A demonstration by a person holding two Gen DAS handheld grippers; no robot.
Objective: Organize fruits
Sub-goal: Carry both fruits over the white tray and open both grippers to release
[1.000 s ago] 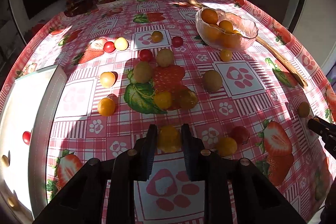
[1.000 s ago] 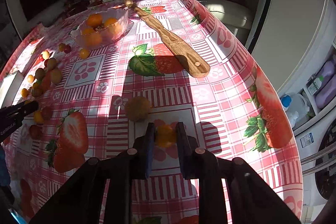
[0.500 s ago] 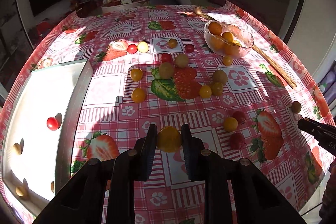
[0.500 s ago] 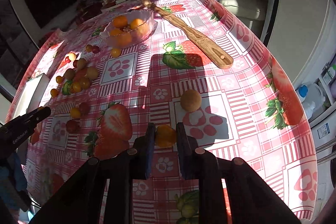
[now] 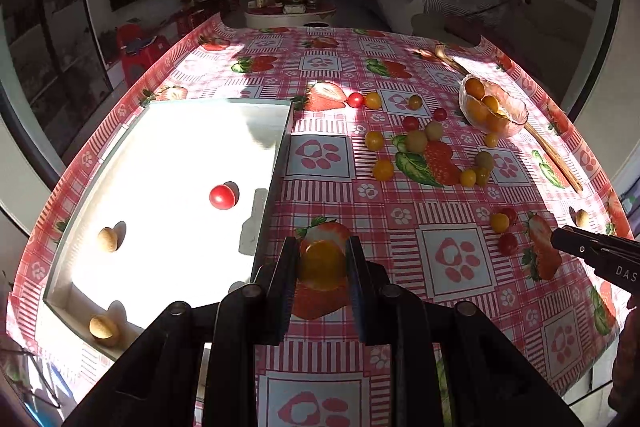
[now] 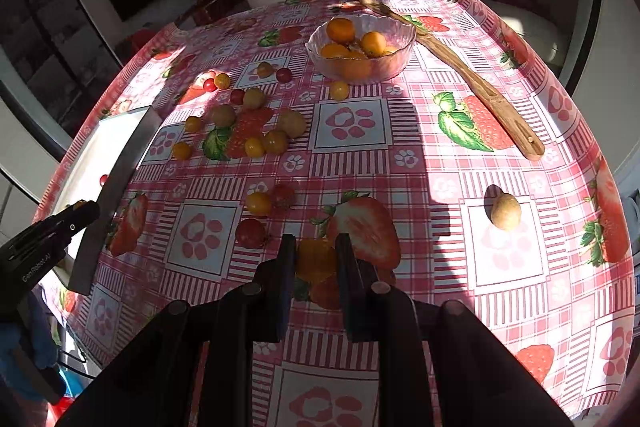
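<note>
The left tool [image 5: 322, 263] pinches a yellow-orange tomato [image 5: 322, 265] between its fingers, held just right of the white tray [image 5: 276, 163] and above the desk [image 5: 452, 259]. The right tool [image 6: 316, 261] pinches an orange tomato [image 6: 315, 261] of its own, over the near middle of the desk.

The likeliest failure is a slip. Both fruits are round and smooth and gripped only at their sides, so a jolt on the way could let one roll out. A firmer squeeze risks splitting the skin. A release from height into the tray would probably send the fruit rolling, as the floor is flat and the rim low. The two tools sit close enough that crossing paths could knock the loose fruit about.

The tray holds one red tomato [image 5: 222, 197] and two tan round fruits [image 5: 107, 239]. The glass bowl [image 6: 400, 57] holds about five orange fruits, though they overlap too much for a sure count. Roughly seventeen small fruits lie loose on the cloth, mostly yellow and red, with one tan fruit [image 6: 505, 213] apart at the right. One wooden spoon [image 6: 472, 83] lies beside the bowl.
</note>
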